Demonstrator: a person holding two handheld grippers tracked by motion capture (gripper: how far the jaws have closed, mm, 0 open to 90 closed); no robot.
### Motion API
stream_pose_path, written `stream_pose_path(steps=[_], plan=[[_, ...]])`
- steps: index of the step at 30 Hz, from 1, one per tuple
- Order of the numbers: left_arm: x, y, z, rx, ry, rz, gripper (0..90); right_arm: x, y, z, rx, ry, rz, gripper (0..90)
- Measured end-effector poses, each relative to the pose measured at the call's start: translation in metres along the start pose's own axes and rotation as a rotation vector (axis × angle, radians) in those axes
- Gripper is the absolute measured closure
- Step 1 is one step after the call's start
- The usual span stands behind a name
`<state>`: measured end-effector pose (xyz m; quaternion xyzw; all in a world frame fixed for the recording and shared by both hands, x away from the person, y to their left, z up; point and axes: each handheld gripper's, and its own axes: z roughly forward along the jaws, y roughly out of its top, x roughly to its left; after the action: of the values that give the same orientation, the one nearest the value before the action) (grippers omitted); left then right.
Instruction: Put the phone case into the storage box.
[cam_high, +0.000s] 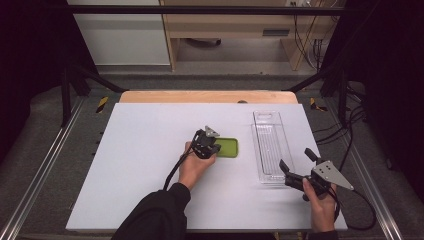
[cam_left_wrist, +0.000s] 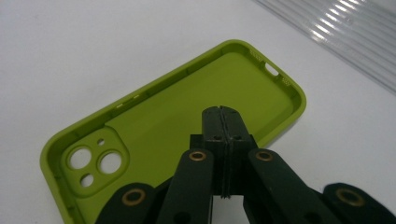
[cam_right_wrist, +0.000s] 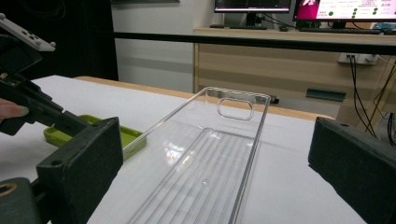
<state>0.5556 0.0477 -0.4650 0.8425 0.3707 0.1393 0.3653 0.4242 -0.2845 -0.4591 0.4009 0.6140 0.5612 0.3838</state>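
With the left gripper (cam_left_wrist: 223, 112) closed on nothing above the green phone case (cam_left_wrist: 154, 126), which lies just left of the clear tray (cam_high: 270, 147), and the right gripper (cam_high: 298, 164) held wide, the case could be merely pushed aside.

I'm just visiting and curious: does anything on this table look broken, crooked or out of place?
Nothing stands out. The green phone case lies open side up and looks undamaged. The clear plastic tray sits flat beside it, apart from it. The left hand-held gripper has its jaws shut together above the case's inside.
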Motion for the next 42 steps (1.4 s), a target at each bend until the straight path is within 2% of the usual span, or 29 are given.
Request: stream_pose_path(steps=[4,10,15,19,33,42], plan=[[0.000,-0.001,0.002,0.018,0.002,-0.006,90.0,0.000,0.000,0.000,0.000,-0.001,-0.002,3.4],[0.001,-0.002,0.002,0.044,-0.017,-0.011,90.0,0.000,0.000,0.000,0.000,-0.001,-0.001,3.4],[-0.001,-0.004,-0.004,0.074,-0.031,0.003,90.0,0.001,0.000,0.000,0.002,0.001,-0.001,3.4],[-0.004,-0.009,-0.010,0.082,-0.050,-0.004,90.0,0.001,0.000,0.000,0.003,0.001,-0.003,3.4],[-0.017,-0.035,-0.031,0.057,-0.107,-0.029,90.0,0.003,0.000,0.001,0.008,0.007,-0.014,3.4],[-0.025,-0.054,-0.046,0.032,-0.127,-0.049,90.0,0.004,0.000,0.001,0.011,0.008,-0.016,3.4]])
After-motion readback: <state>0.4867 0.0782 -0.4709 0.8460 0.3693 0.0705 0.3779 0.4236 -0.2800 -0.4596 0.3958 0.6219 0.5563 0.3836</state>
